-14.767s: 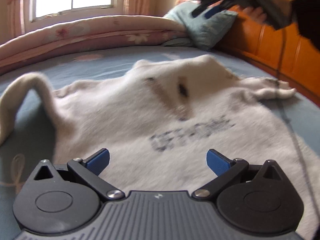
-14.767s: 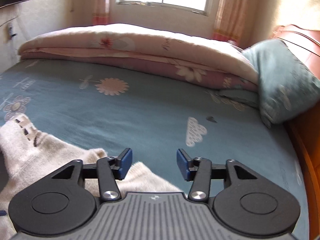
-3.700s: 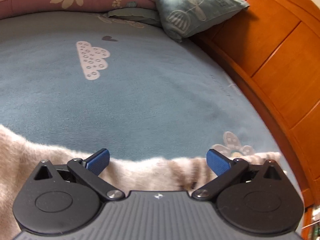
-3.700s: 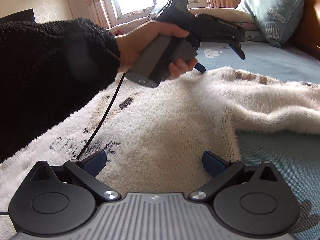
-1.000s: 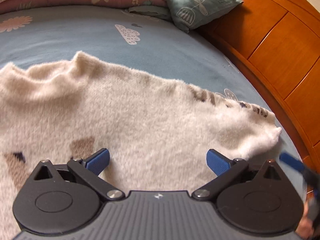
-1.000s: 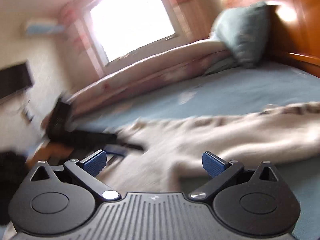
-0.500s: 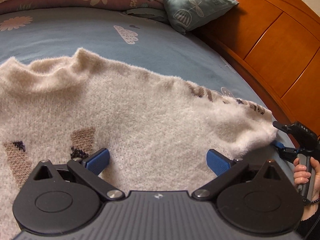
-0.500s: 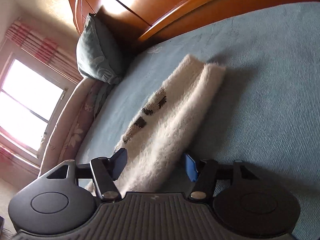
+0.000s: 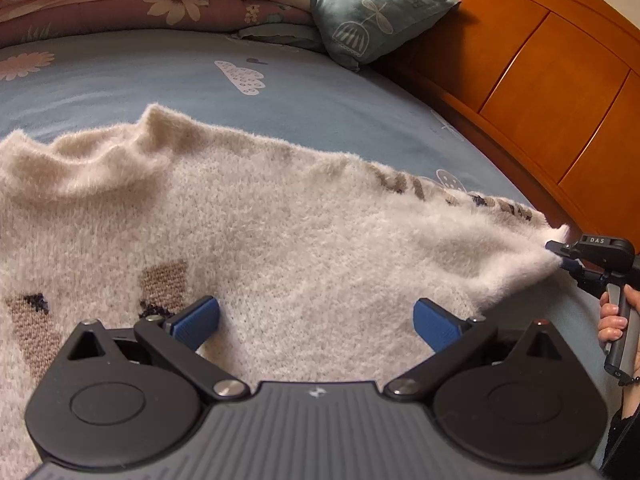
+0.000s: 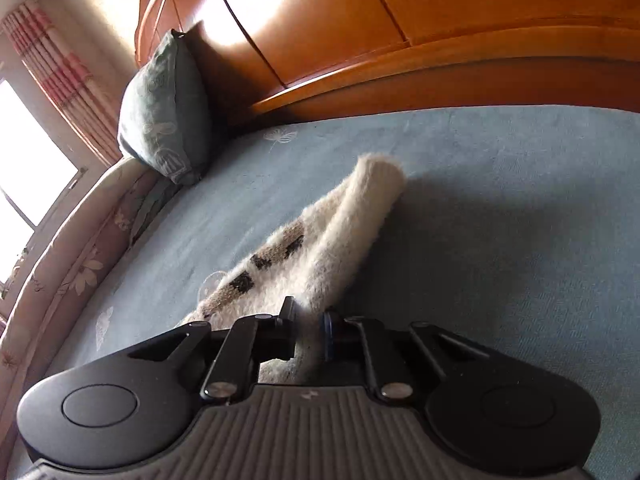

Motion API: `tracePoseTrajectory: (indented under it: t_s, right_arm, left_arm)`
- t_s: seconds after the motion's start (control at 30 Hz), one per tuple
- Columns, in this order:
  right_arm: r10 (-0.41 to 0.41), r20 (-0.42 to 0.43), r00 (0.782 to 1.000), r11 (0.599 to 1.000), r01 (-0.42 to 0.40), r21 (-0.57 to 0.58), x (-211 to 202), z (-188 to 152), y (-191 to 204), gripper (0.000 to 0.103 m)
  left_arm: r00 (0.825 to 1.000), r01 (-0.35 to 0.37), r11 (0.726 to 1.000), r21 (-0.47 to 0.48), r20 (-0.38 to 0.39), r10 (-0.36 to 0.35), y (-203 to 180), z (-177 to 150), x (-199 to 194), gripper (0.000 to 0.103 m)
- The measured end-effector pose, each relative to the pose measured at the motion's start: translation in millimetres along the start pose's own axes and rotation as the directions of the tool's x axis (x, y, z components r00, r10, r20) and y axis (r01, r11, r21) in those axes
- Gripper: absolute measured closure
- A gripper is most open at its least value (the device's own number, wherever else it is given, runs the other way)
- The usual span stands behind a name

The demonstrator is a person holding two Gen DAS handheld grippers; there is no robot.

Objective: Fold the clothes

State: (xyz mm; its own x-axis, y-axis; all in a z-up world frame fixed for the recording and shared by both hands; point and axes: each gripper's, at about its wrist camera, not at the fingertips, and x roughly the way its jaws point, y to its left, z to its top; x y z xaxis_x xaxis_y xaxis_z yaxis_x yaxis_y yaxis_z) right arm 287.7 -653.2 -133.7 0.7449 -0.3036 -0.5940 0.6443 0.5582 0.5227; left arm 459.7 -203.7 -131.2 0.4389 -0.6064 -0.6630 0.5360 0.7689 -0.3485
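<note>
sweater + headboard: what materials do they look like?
Sweater: cream fuzzy knit, maybe wool or acrylic; hairy halo along edges, visible stitches, brown and dark knitted-in patches. Right gripper has just been closing and now pinches its sleeve.
Headboard: orange-brown wood or wood veneer, glossy lacquer; panel seams and bright glare in the right wrist view.

The sweater [image 9: 304, 232] is cream-white fleece with brown and dark navy blocks; its sleeve [image 10: 320, 248] carries dark and tan patches. The bedsheet [image 9: 168, 80] is blue with white cloud and flower prints. The pillow [image 9: 372, 4] is teal with white motifs. The headboard [image 9: 540, 64] is orange-brown. The quilt [image 9: 132, 4] is pink with flowers.
</note>
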Motion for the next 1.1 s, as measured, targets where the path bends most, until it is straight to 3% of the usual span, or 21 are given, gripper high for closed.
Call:
tracePoseTrajectory:
  t_s: [0.03,0.07,0.13,0.2,0.23,0.27,0.33,0.4,0.47,0.53,0.6,0.63,0.73,0.77,0.8,0.83,0.93,0.97,1.03,1.1]
  right_arm:
    - [-0.037,0.01,0.999,0.999,0.037,-0.001,-1,1,0,0.07]
    - [-0.109,0.038,0.993,0.994,0.108,0.021,-5,3,-4,0.067]
    - [-0.145,0.097,0.985,0.988,0.139,0.071,-16,9,-12,0.065]
    - [-0.054,0.146,0.988,0.995,0.04,0.095,-29,12,-14,0.064]
    - [0.016,0.149,0.989,0.996,-0.029,0.085,-30,10,-8,0.058]
    - [0.096,0.113,0.989,0.994,-0.101,0.044,-27,6,4,0.052]
    - [0.233,0.024,0.972,0.972,-0.232,-0.042,-18,-8,31,0.052]
    - [0.321,-0.082,0.943,0.935,-0.33,-0.131,-10,-29,65,0.052]
    - [0.439,-0.185,0.879,0.868,-0.468,-0.164,-8,-48,93,0.052]
    - [0.506,-0.283,0.814,0.809,-0.562,-0.171,-4,-64,118,0.052]
    - [0.488,-0.342,0.803,0.797,-0.57,-0.2,2,-81,134,0.051]
    - [0.46,-0.373,0.805,0.793,-0.562,-0.235,6,-90,141,0.051]
    - [0.333,-0.383,0.862,0.83,-0.46,-0.316,20,-101,141,0.053]
    - [0.321,-0.397,0.86,0.837,-0.454,-0.306,24,-97,137,0.062]
    - [0.324,-0.406,0.854,0.848,-0.452,-0.275,25,-90,129,0.064]
    - [0.312,-0.398,0.863,0.868,-0.429,-0.251,24,-79,117,0.064]
    - [0.205,-0.271,0.94,0.926,-0.276,-0.258,22,-49,79,0.065]
    - [0.205,-0.247,0.947,0.94,-0.261,-0.22,23,-38,63,0.075]
    - [0.259,-0.257,0.931,0.956,-0.285,-0.07,30,-22,29,0.091]
    - [0.28,-0.237,0.93,0.959,-0.284,0.019,33,-15,8,0.095]
  left_arm:
    - [1.0,0.001,1.0,0.001,0.0,-0.001,0,0,0,0.001]
    - [1.0,0.003,1.0,-0.001,0.0,-0.003,1,0,0,0.001]
    - [1.0,0.002,1.0,-0.007,0.0,-0.002,1,1,1,0.001]
    - [1.0,-0.004,1.0,-0.013,0.0,0.004,1,1,1,0.001]
    - [1.0,-0.009,1.0,-0.014,0.0,0.009,0,2,2,0.001]
    - [1.0,-0.014,1.0,-0.009,-0.002,0.014,-1,2,3,0.001]
    - [1.0,-0.026,1.0,0.008,-0.008,0.027,-4,2,4,0.001]
    - [0.999,-0.036,0.999,0.016,-0.015,0.036,-6,2,5,0.001]
    - [0.999,-0.036,0.999,0.014,-0.019,0.036,-5,3,6,0.001]
    - [0.999,-0.029,1.0,0.001,-0.017,0.029,-3,4,6,0.001]
    - [1.0,-0.021,1.0,-0.016,-0.012,0.021,-1,5,6,0.001]
    - [1.0,-0.018,1.0,-0.022,-0.01,0.018,0,5,6,0.001]
    - [1.0,-0.013,1.0,-0.028,-0.007,0.013,1,5,5,0.001]
    - [1.0,-0.012,1.0,-0.028,-0.007,0.012,1,5,5,0.001]
    - [1.0,-0.011,1.0,-0.025,-0.009,0.011,1,5,5,0.001]
    - [1.0,-0.011,1.0,-0.024,-0.01,0.011,1,5,6,0.001]
    - [1.0,-0.01,1.0,-0.028,-0.009,0.01,1,5,6,0.001]
    - [1.0,-0.01,1.0,-0.028,-0.008,0.009,2,5,6,0.001]
    - [1.0,-0.011,1.0,-0.029,-0.008,0.01,1,6,5,0.001]
    - [1.0,-0.009,0.999,-0.037,-0.019,0.008,-2,11,5,0.001]
